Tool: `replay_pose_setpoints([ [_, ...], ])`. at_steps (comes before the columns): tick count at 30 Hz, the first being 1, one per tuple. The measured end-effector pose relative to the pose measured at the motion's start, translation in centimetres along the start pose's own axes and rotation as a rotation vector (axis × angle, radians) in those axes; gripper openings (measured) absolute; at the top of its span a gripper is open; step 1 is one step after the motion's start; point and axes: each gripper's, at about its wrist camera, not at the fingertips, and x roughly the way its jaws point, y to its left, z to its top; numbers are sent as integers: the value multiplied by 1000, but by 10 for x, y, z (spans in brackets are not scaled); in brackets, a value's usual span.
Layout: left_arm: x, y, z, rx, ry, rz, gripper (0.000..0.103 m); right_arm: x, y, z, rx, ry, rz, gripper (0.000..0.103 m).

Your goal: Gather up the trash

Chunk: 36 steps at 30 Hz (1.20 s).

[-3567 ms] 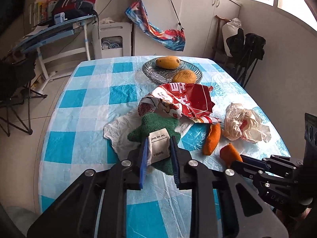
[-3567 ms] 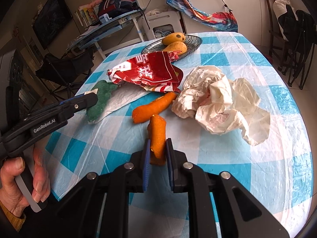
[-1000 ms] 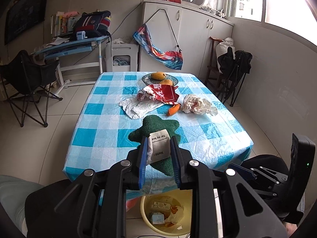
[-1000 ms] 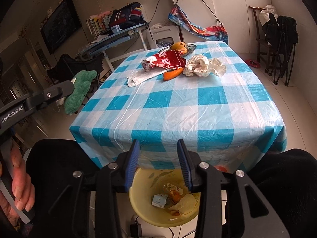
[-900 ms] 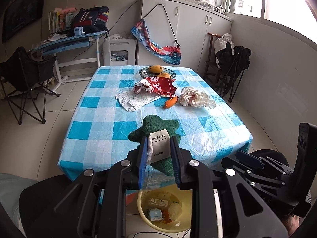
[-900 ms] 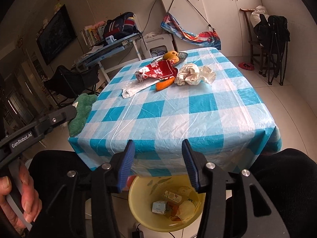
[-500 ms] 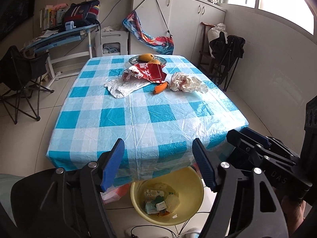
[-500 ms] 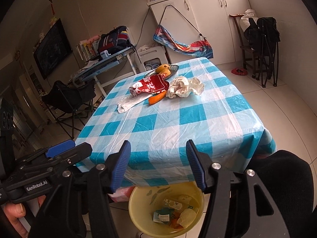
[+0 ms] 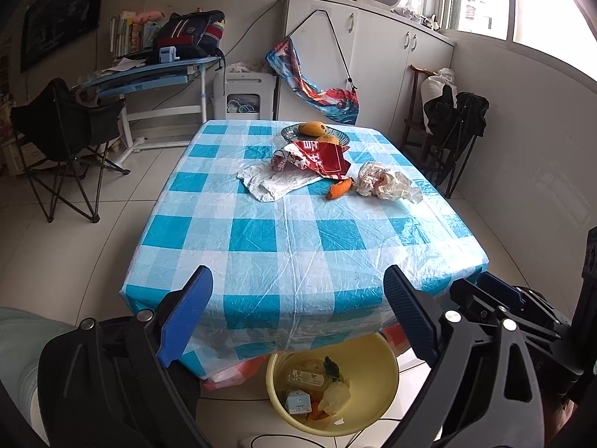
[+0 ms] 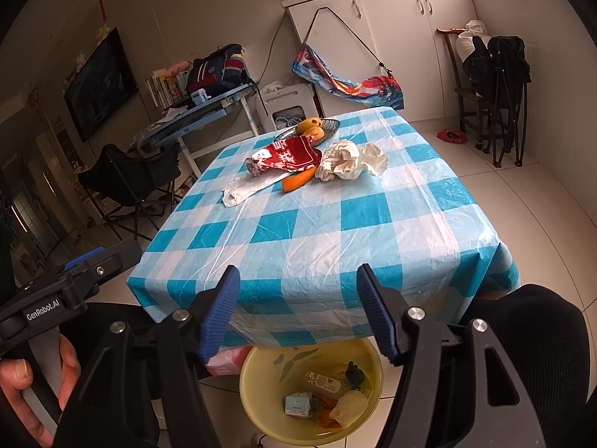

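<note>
Checked table [image 9: 298, 246] fills both views; only right wrist shows a hand [image 10: 22, 380]; both grippers' empty jaws opening.

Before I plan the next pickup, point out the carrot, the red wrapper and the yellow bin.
carrot [image 9: 338, 189]: left wrist view, middle.
red wrapper [image 9: 320, 156]: left wrist view, printed face.
yellow bin [image 10: 373, 364]: right wrist view, rim.

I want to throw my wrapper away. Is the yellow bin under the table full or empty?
Neither: the yellow bin is partly filled. A small box and scraps lie at its bottom, walls mostly bare.
</note>
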Motion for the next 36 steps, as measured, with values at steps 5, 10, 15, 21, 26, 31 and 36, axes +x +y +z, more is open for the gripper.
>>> replay_pose_setpoints([
  [5,-1,4,1,-13,-8,14,91,0,1,0,-1,1,0,64],
  [10,-3,7,2,-20,-19,26,91,0,1,0,-1,1,-1,64],
  [15,-4,9,3,-25,-24,33,92,1,1,0,-2,1,0,64],
  [21,-3,12,3,-32,-26,38,92,1,2,0,-2,2,-1,64],
  [26,-3,15,4,-39,-27,44,92,1,2,-1,-3,3,-1,64],
  [31,-2,18,4,-47,-28,49,92,1,3,-1,-3,3,-2,64],
  [36,-2,21,4,-53,-31,54,93,1,3,-1,-4,4,-2,64],
])
